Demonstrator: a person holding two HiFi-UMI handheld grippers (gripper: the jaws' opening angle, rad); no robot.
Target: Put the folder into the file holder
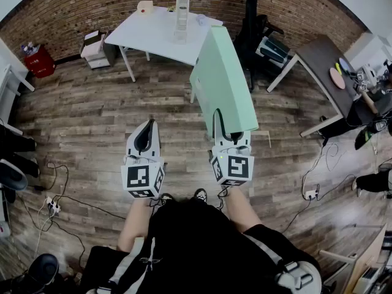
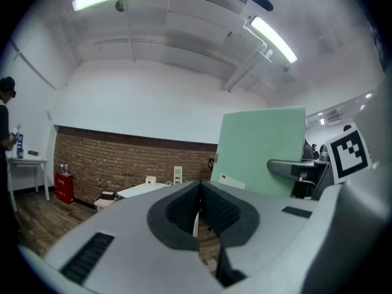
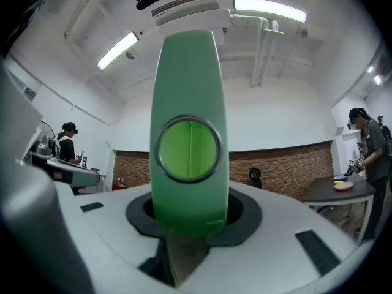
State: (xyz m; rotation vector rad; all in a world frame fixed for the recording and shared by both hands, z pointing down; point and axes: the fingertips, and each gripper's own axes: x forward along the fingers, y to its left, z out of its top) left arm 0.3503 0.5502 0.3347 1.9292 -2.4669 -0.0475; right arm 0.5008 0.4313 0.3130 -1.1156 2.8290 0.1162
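Closest in, the person's dark top (image 1: 196, 244) filled the bottom of the head view, with 2 grippers held out just beyond it. The left gripper (image 1: 146, 128) had its jaws pressed together with nothing between them. The right gripper (image 1: 231, 136) was clamped on the lower end of the green folder (image 1: 223, 81), which stood up out of the jaws and leaned away, carried in the air above the floor.

With only 1 narrow grip low on the spine, the tall folder could swing or slide in the pads if it were tipped quickly. The white file holder (image 1: 182, 14), well apart on the white table (image 1: 153, 38), looked light, so a hard or skewed entry could knock it over or push it along. Loose cables (image 1: 61, 201) on the wood-plank floor (image 1: 92, 121) could catch a foot.

A brick wall (image 1: 73, 5) ran behind the table, a red bin (image 1: 38, 61) stood to the left and a dark table (image 1: 318, 57) to the right.
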